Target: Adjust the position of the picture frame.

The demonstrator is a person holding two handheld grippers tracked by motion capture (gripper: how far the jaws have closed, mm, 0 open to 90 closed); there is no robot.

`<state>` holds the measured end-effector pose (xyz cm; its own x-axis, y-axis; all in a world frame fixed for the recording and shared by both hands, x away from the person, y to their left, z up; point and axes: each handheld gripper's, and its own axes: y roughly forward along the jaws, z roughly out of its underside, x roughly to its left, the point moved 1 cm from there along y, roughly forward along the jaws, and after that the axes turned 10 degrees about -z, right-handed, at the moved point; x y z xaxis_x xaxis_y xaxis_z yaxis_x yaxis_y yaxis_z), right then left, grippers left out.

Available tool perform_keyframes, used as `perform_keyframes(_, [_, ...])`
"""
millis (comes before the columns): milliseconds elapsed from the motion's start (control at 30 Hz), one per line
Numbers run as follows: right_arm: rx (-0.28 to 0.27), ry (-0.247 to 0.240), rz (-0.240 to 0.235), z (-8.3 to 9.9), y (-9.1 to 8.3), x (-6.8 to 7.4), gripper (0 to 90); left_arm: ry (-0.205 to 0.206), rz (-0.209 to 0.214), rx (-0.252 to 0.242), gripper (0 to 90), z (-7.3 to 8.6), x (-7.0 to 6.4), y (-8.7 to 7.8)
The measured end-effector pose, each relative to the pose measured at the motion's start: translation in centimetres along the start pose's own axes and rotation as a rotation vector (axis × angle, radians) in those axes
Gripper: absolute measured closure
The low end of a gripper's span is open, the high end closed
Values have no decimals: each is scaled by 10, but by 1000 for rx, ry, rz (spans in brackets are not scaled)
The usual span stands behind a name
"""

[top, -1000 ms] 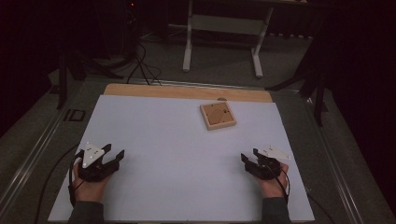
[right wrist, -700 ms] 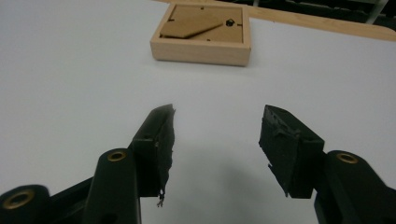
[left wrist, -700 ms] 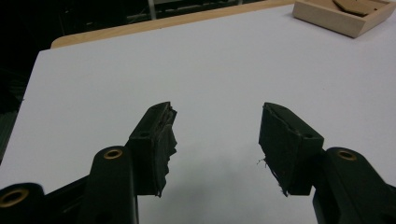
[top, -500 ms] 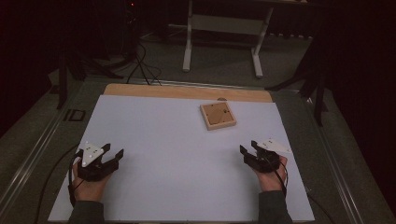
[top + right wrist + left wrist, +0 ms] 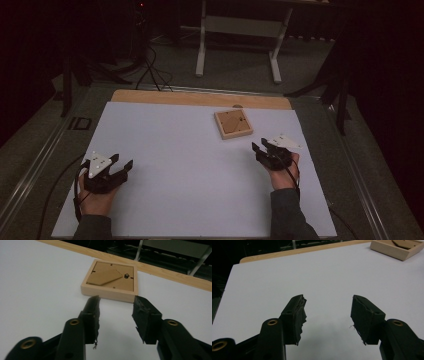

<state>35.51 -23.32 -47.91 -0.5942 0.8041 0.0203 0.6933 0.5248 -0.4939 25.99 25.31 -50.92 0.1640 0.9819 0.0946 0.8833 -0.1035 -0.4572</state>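
Pale wood forms the small square picture frame (image 5: 233, 123), lying back-side up near the far edge of the white worktop (image 5: 190, 170), right of centre, its brown backing board and folded stand facing upward. Right tongs (image 5: 263, 150) sit just short of the frame's near side, jaws spread, nothing held. Left tongs (image 5: 119, 168) rest toward the near left corner, well apart from the frame, jaws likewise spread and empty. Risk noted: the frame lies flat with low walls; a shallow approach could push it toward the far edge, or the pads could slip off the smooth rim.
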Motion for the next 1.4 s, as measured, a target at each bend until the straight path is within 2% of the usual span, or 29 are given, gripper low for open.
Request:
perform_keyframes(333, [45,24,3,-9,40,-15,730,-11,4,-1,441,0,1,0])
perform_keyframes(433, [58,38,20,-10,51,-23,764,-14,5,-2,440,0,1,0])
perform_keyframes(533, [63,44,37,-11,56,-28,767,-19,6,-5,439,-1,2,0])
perform_keyframes(567, [70,57,56,-11,61,-33,754,-25,5,-7,439,-1,2,-1])
perform_keyframes(867, [74,130,84,-16,87,-47,753,-41,4,-13,437,-1,5,-2])
perform_keyframes(1000, [96,142,91,-19,95,-52,753,-47,3,-14,437,-1,5,-2])
perform_keyframes(1067, [133,134,107,-20,102,-56,758,-47,3,-14,437,-1,5,-3])
perform_keyframes(1167, [155,147,125,-18,108,-58,753,-51,6,-19,437,-1,5,-3])
perform_keyframes(1267, [146,157,121,-19,112,-58,752,-58,9,-22,436,-1,7,-3])
perform_keyframes(1333, [159,170,126,-20,116,-61,749,-65,11,-25,435,-1,7,-3])
perform_keyframes(1400, [155,208,117,-20,118,-65,748,-66,11,-27,434,-1,8,-3])
